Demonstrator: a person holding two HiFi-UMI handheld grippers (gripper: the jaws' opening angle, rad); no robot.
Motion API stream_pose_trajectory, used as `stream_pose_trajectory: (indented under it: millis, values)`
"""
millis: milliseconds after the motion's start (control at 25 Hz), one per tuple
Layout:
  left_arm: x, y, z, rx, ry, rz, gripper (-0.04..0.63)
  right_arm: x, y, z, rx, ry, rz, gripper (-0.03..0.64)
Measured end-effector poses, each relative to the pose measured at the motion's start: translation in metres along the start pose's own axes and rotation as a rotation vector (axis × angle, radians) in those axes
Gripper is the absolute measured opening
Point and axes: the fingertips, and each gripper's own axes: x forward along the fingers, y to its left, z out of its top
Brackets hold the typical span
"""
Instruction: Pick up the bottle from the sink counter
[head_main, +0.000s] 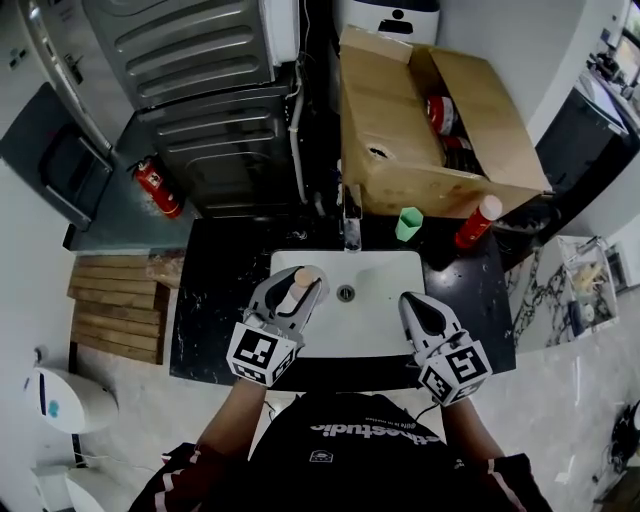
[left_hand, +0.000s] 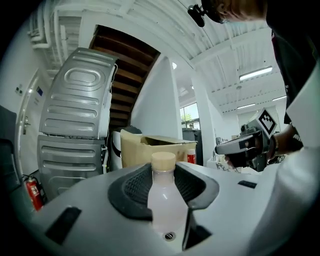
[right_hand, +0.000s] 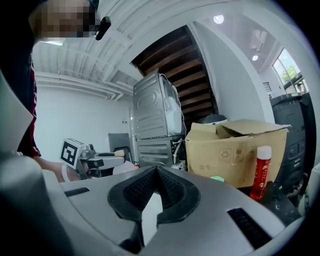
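Left tool (head_main: 301, 288) clenched on the bottle (left_hand: 163, 200), pads on both sides of its pale body, tan cap poking out past the tips. Right tool (right_hand: 156, 174) closed, tips together, nothing in it, lower right of centre in head view. Bottle sits in the grip over the white sink (head_main: 375, 310), centre frame, apparently not touching the black desk (head_main: 215, 300). Looks lifted, so pickup reads as basically done; only carrying it clear is left. Red bottle (head_main: 477, 222) and green cup (head_main: 408, 224) stand upper right on the desk.
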Motion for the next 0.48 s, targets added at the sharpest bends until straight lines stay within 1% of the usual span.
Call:
stream_pose_trajectory:
  millis: [120,280,480]
  values:
    - [-0.004,-0.007,0.014,-0.015,-0.019,0.003,0.146,-0.011,-0.006,0.012,-0.008,-0.022,-0.013,0.038]
    - [-0.002,-0.011,0.028,-0.021,-0.027,0.011,0.146,-0.016,-0.02,0.016,-0.025,-0.041,-0.054,0.038]
    - [0.0,-0.019,0.04,-0.008,-0.033,0.014,0.146,-0.014,-0.022,0.018,-0.043,-0.064,-0.053,0.038]
